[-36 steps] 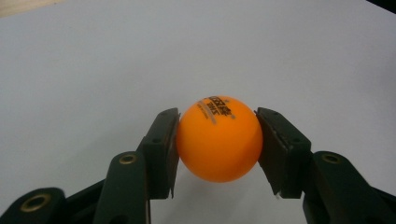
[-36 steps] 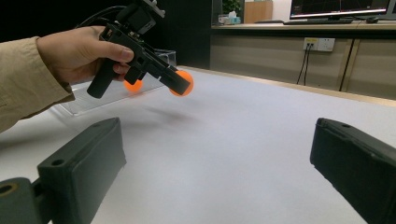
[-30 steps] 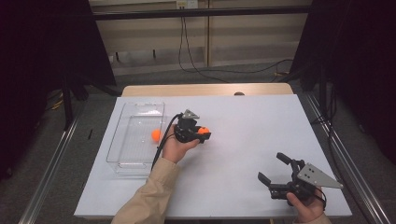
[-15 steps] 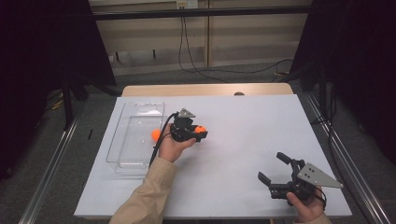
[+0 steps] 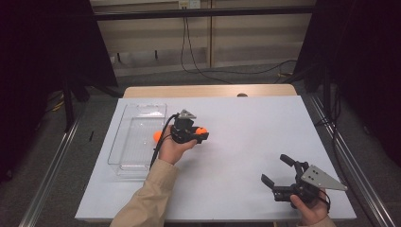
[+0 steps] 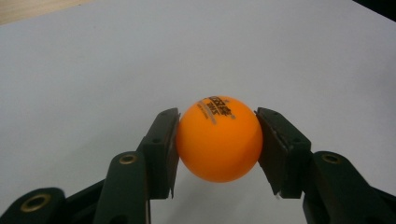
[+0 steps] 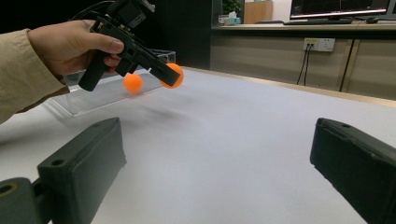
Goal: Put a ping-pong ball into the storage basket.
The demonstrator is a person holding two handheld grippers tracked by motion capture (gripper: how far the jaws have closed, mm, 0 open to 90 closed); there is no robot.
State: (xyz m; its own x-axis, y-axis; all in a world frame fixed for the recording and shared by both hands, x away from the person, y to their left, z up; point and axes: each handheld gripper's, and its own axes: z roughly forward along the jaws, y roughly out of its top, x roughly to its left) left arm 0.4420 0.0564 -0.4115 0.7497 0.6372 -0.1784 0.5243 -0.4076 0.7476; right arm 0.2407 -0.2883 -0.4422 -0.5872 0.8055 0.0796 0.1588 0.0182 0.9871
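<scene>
Two pads of the left gripper (image 6: pixel 218 140) pinch the orange ball (image 6: pixel 219 138) above mid-table beside the clear tray (image 5: pixel 124 156); smooth and round, it may squirt free. Right gripper (image 5: pixel 279 171) wide open, idle.

orange balls (image 7: pixel 133 82): 2 | clear tray (image 5: pixel 124 142): 1 | grippers (image 5: pixel 282 175): 2

Ball (image 5: pixel 157 136) in tray (image 5: pixel 124 156), table (image 5: pixel 246 127) left

The smooth, matt orange plastic ball (image 6: pixel 219 138) carries dark printed lettering and sits between matt black plastic jaws with brass-coloured rivets. At the left of the high view, the clear, glossy plastic tray (image 5: pixel 124 150) rests on the matt white tabletop (image 5: pixel 250 132).
</scene>
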